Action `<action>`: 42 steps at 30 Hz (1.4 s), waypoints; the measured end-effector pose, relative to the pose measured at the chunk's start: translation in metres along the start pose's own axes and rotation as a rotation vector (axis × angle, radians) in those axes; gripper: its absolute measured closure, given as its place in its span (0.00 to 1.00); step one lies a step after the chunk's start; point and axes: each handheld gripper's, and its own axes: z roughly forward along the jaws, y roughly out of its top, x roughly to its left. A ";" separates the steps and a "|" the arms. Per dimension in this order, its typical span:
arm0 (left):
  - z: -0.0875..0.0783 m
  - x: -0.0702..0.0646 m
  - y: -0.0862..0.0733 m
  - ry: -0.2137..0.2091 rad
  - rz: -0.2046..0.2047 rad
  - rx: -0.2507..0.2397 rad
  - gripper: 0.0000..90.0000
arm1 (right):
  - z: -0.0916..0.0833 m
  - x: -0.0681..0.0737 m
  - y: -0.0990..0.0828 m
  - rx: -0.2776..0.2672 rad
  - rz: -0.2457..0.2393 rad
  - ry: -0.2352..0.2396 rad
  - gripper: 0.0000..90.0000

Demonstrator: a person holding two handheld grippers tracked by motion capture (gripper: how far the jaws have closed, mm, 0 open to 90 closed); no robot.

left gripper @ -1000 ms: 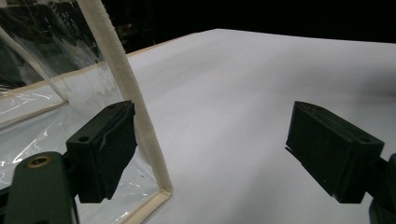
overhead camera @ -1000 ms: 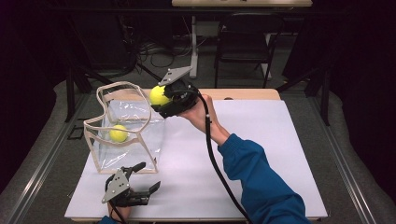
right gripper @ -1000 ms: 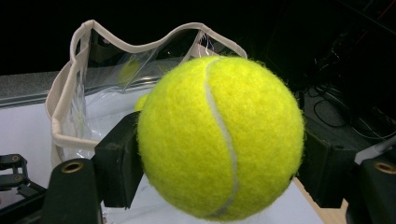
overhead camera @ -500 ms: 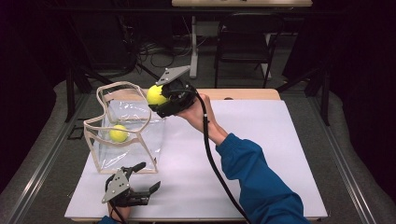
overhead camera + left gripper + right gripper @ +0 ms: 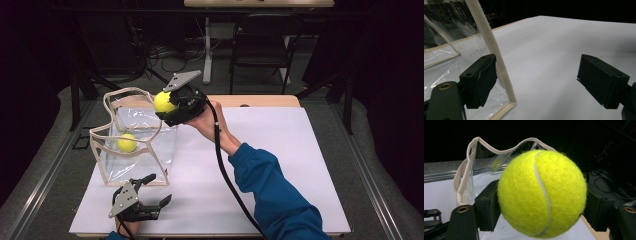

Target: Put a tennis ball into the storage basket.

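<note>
Nothing much has shifted since a second ago, maybe the ball crept a hair toward the bag, but both my hands look parked where they were.

Closest to me, my left gripper (image 5: pixel 159 204) sits low at the near edge of the white table (image 5: pixel 280 165), jaws spread wide with nothing between them. In the left gripper view one of its black blocky pads (image 5: pixel 482 77) is right beside the bag's front corner, where the cream fabric trim runs down and bends along the bottom; I can't tell if it actually touches.

Next out is the bag (image 5: pixel 131 142) itself: clear, crinkly plastic panels, shiny with glare, edged in that soft cream piping, with the top rim sagging in a wavy line. Inside it sits one tennis ball (image 5: pixel 126 143), fuzzy yellow, resting on the bottom.

Further back, my right gripper (image 5: pixel 167 103) is up in the air over the bag's far right corner, clamped on a second tennis ball (image 5: pixel 541 193). Bright yellow felt, pale curved seam down the front, squeezed between the two black pads at its sides. Blue sleeve (image 5: pixel 277 195) and black cable trail back to me.
</note>
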 end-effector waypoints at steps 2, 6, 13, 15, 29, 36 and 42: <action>0.000 0.000 0.000 0.000 0.000 0.000 0.18 | 0.001 0.001 0.000 0.000 -0.004 0.001 0.29; 0.000 0.000 0.000 0.001 -0.003 -0.002 0.18 | 0.002 0.002 0.002 -0.002 -0.005 0.002 0.29; 0.000 0.001 0.000 -0.005 0.001 0.005 0.18 | 0.003 0.003 0.003 -0.005 -0.009 0.007 0.29; 0.000 0.000 0.000 -0.005 0.001 0.004 0.18 | 0.004 0.004 0.004 -0.005 -0.010 0.008 0.29; 0.000 0.000 0.000 -0.001 -0.007 -0.004 0.18 | 0.011 0.008 0.007 -0.003 -0.017 0.023 0.29; 0.000 0.000 0.000 -0.001 -0.002 -0.002 0.18 | 0.013 0.011 0.009 0.003 -0.031 0.027 0.29; -0.001 0.001 0.000 -0.005 0.001 0.002 0.18 | 0.013 0.012 0.013 -0.011 -0.029 0.028 0.29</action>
